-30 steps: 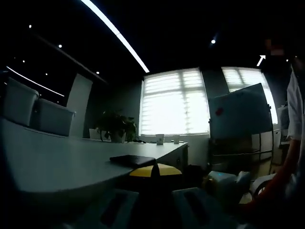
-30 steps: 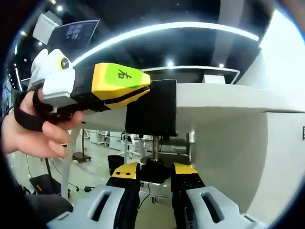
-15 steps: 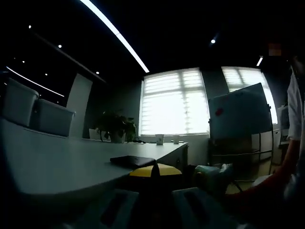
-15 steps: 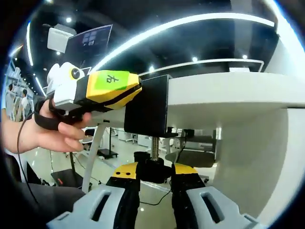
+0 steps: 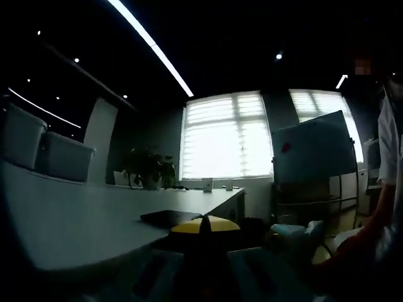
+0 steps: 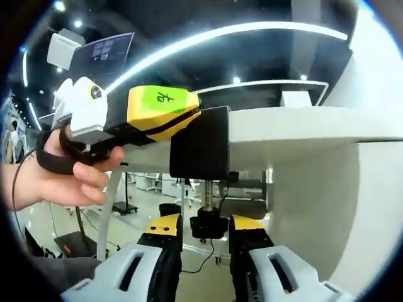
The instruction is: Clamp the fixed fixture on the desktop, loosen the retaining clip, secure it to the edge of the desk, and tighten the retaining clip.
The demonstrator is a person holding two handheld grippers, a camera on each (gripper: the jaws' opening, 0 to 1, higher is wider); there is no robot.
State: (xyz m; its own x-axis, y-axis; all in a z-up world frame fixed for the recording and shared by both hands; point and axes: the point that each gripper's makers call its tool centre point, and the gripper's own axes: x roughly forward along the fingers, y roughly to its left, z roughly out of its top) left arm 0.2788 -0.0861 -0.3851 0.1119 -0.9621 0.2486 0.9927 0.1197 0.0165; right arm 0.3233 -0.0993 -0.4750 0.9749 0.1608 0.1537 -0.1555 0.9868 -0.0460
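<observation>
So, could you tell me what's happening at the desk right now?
A person is fitting a black clamp fixture onto the edge of the white desk. The left gripper, held in a hand, grips the fixture from the side and holds it against the desk edge. Below, the right gripper sits around the black knob of the fixture's screw, jaws on either side, apparently ready to turn it.

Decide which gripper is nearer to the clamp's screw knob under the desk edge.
Right. The right gripper has its jaws either side of the screw knob; the left gripper holds the clamp above.
</observation>
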